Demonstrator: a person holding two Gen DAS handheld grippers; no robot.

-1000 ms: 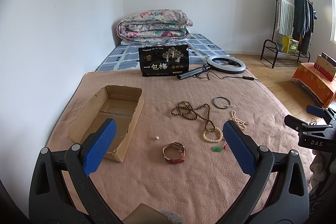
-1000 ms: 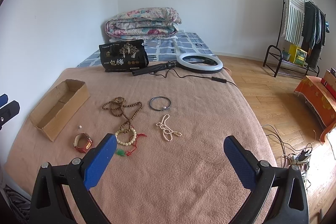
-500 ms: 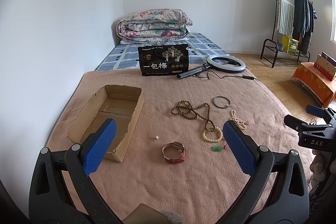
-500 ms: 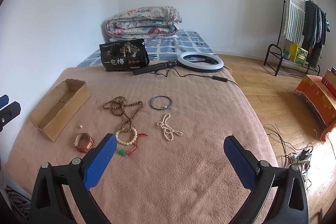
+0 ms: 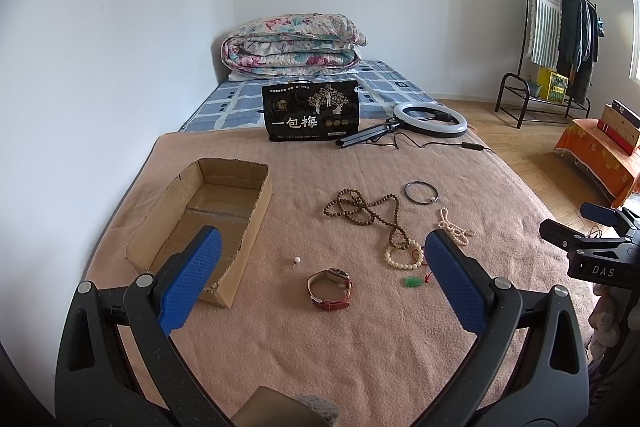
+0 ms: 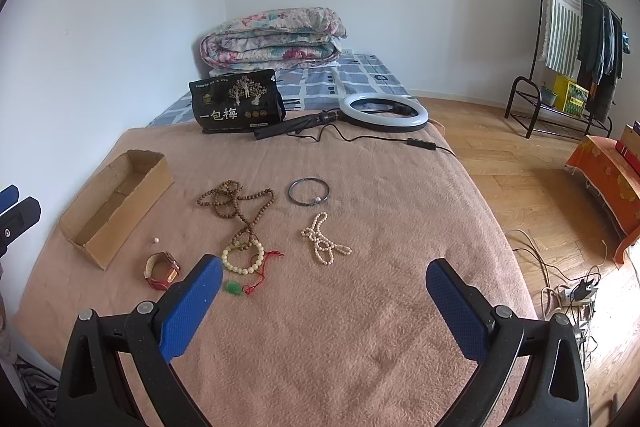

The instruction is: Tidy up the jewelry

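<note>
On bed blanket (image 5: 360,347): cardboard box (image 5: 208,215) at 10 o'clock, holding no jewelry. Red-strap watch (image 5: 330,289) dead centre, tiny pearl (image 5: 297,259) just beside it at 11. Brown bead necklace (image 5: 364,207), cream bead bracelet (image 5: 403,255), green pendant (image 5: 412,281) on red cord, dark bangle (image 6: 309,191), pearl strand (image 6: 324,243) spread at 12 to 2 o'clock. Left gripper (image 5: 320,283) hovers over the watch, fingers wide apart, holding nothing. Right gripper (image 6: 324,303) likewise spread, clamping nothing, pearl strand at its 12.

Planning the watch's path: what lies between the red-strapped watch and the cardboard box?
Only a small loose pearl on bare blanket, between watch and box, in the left wrist view.
</note>
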